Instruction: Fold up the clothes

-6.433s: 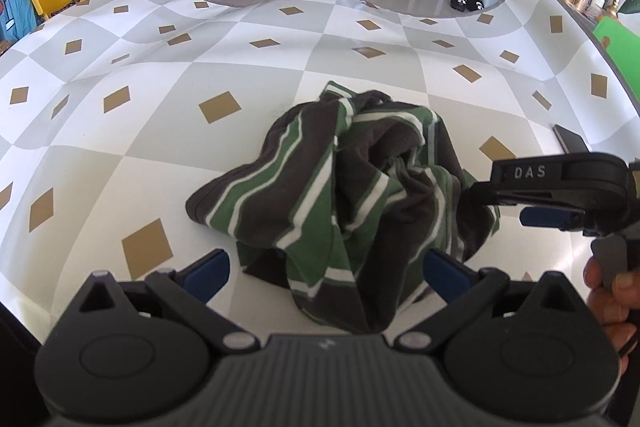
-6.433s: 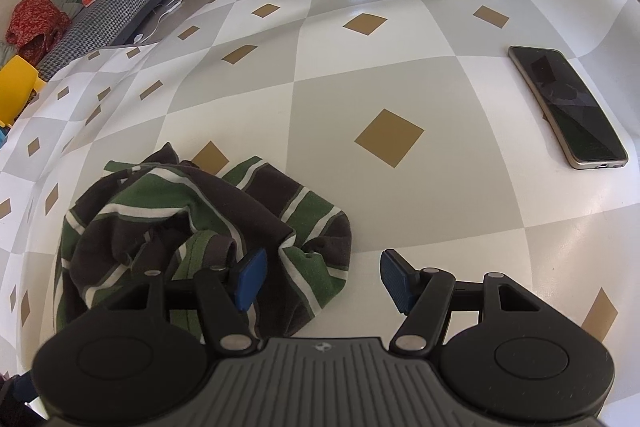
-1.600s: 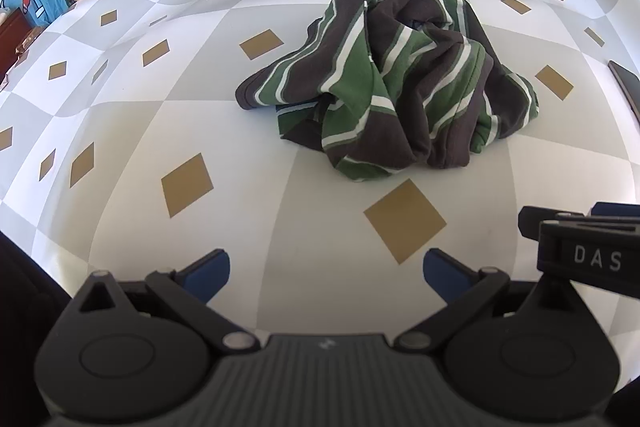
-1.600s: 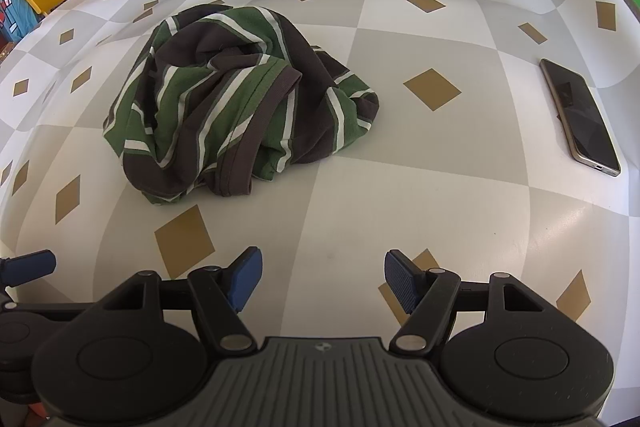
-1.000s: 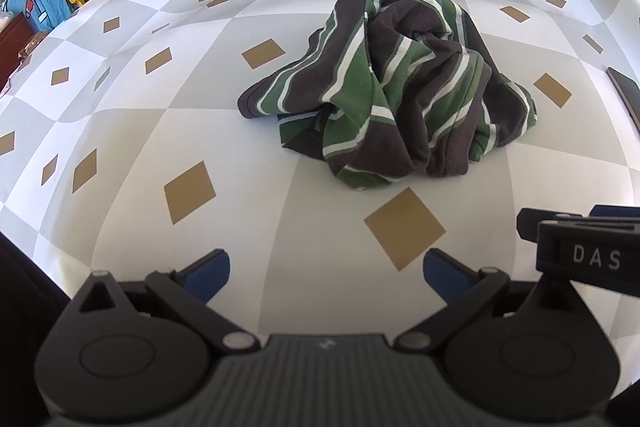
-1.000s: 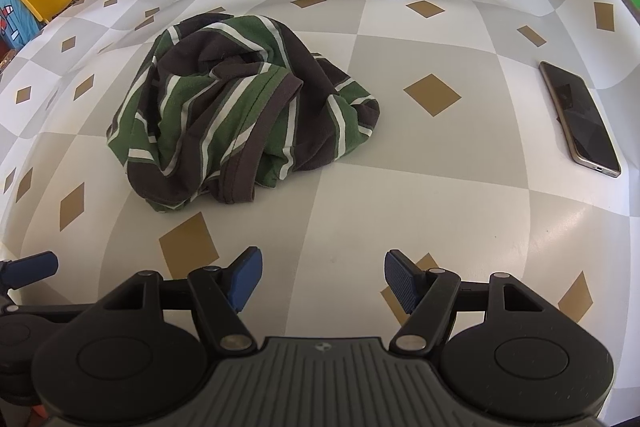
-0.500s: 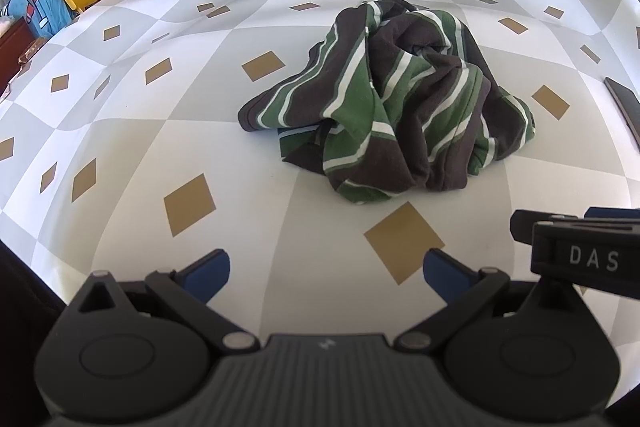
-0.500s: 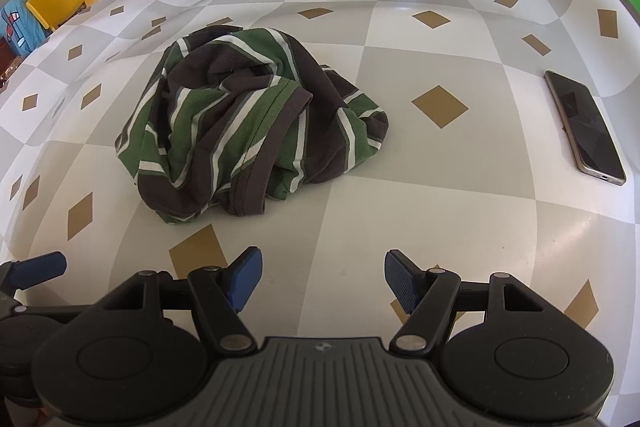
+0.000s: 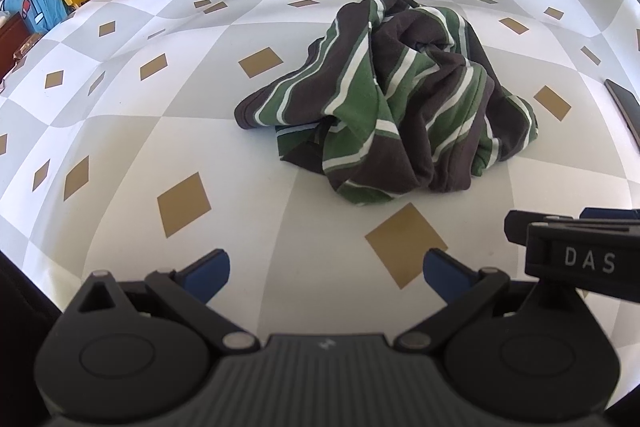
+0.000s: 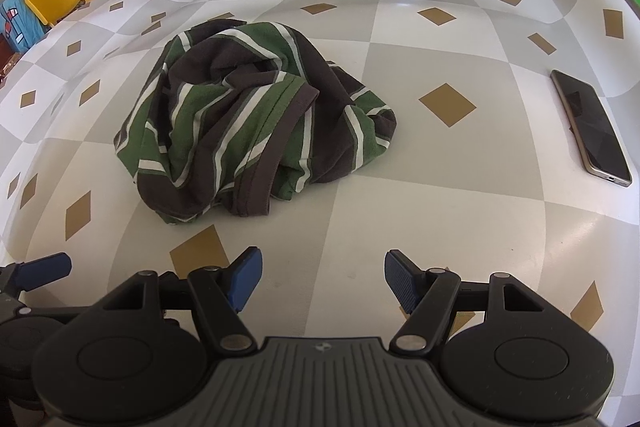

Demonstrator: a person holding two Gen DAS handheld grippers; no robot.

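Striped garment (image 9: 394,103) lying crumpled in a single mound near the middle of the bench (image 9: 120,131), which is covered by a checked cloth with tan diamonds. The garment is dark brown with green and white stripes; no sleeve, collar or hem is laid out flat, so its long axis cannot be read from either view. A ribbed brown edge curls along the near side of the mound in the right wrist view.

Left gripper (image 9: 326,269): jaws spread wide, nothing between them, above bare bench. The mound lies ahead of these jaws and slightly to their right, well apart from the blue pads.

Right gripper (image 10: 322,277): jaws likewise spread and empty. Here the mound (image 10: 248,119) lies ahead and to the left, again well apart. The two grippers sit side by side at the near edge of the bench, each visible at the margin of the other's view, so the garment falls roughly between their lines of sight and neither is clearly nearer.

A phone (image 10: 590,129) rests face up to the right of the garment, apart from it and on the right gripper's side.

Judgement: folding has not begun; the coming move probably calls for both grippers to advance and find an edge, so the cloth can be opened flat.
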